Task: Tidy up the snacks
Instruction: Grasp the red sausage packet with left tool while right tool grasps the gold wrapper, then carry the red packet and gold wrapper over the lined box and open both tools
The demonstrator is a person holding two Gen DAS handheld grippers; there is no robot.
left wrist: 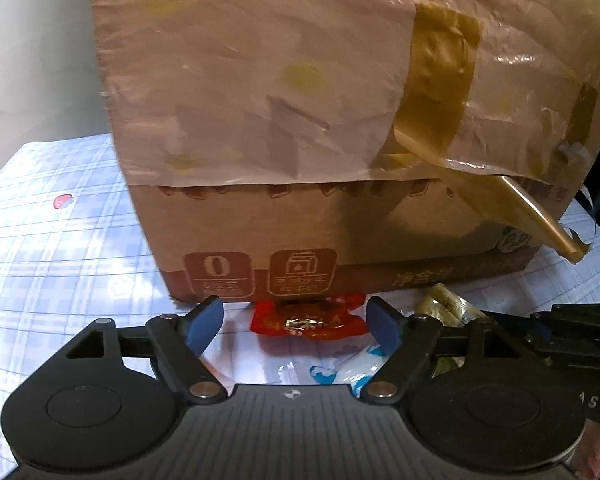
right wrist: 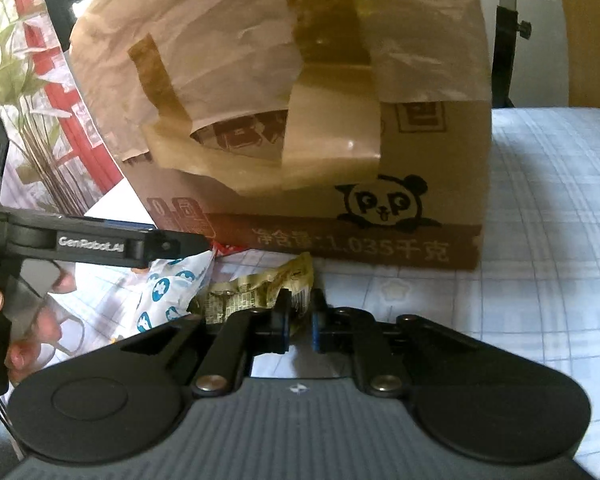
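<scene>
A red snack packet [left wrist: 308, 320] lies on the checked cloth against the foot of a brown cardboard box [left wrist: 300, 120]. My left gripper [left wrist: 294, 320] is open, its blue pads on either side of the red packet. A yellow-green snack packet [left wrist: 448, 306] lies to the right; in the right wrist view it [right wrist: 256, 292] sits between the nearly closed pads of my right gripper [right wrist: 300, 320], which grips its right end. A white packet with blue prints [right wrist: 172, 292] lies to its left, and shows in the left wrist view [left wrist: 348, 372] too.
The box [right wrist: 300, 120] is taped, wrapped in plastic film, and has a panda print. The blue checked tablecloth [left wrist: 60, 260] covers the table. Plants and a red frame [right wrist: 40, 80] stand at the left, a black stand [right wrist: 504, 40] behind the box.
</scene>
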